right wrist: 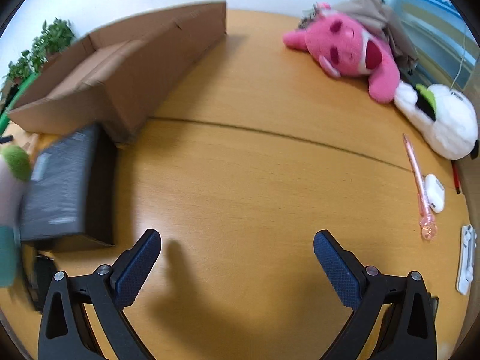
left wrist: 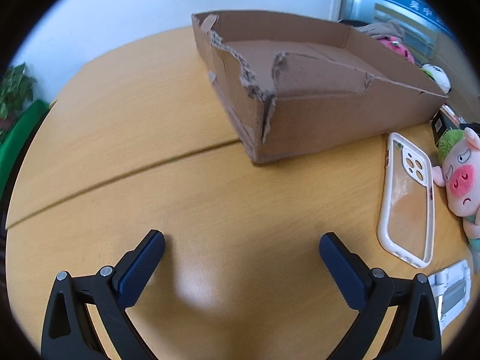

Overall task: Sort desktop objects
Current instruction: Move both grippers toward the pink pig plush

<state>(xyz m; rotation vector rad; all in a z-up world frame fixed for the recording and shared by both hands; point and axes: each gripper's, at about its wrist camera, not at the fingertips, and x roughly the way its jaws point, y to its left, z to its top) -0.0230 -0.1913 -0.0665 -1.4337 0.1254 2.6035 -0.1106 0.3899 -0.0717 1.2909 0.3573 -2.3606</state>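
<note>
**Both tongs spread and empty over the wooden surface, sortables ringed around them**

In the left wrist view, a potted plant (left wrist: pixel 13 90) is cut off at the far left edge. The left tongs (left wrist: pixel 241 247) hang with jaws wide apart, gripping nothing, above the bare wooden surface (left wrist: pixel 180 195). Beyond them sits an open cardboard box (left wrist: pixel 300 90) with a torn near corner and nothing visible on its floor. Right of it a clear phone case (left wrist: pixel 408 198) with a white rim lies flat, just beside a pig plush (left wrist: pixel 462 177) that is partly cropped by the lens edge. A black carton (left wrist: pixel 442 126) behind the plush shows a small label too tiny to read. A white folding stand (left wrist: pixel 450 294) is half hidden behind the right finger. Blue signage past the window carries characters, cropped and unclear.

In the right wrist view the left side is motion-blurred: the pig plush (right wrist: pixel 12 186) is a smear, and the print on the black box (right wrist: pixel 63 189) cannot be read. The right tongs (right wrist: pixel 237 244) are likewise apart and empty. Farther right lie a pink plush (right wrist: pixel 351 48), a white plush (right wrist: pixel 444 123), a pink pen (right wrist: pixel 418 183) touching a white earbud case (right wrist: pixel 435 192), and a white strip-shaped item (right wrist: pixel 466 258) cut off near the rim.
</note>
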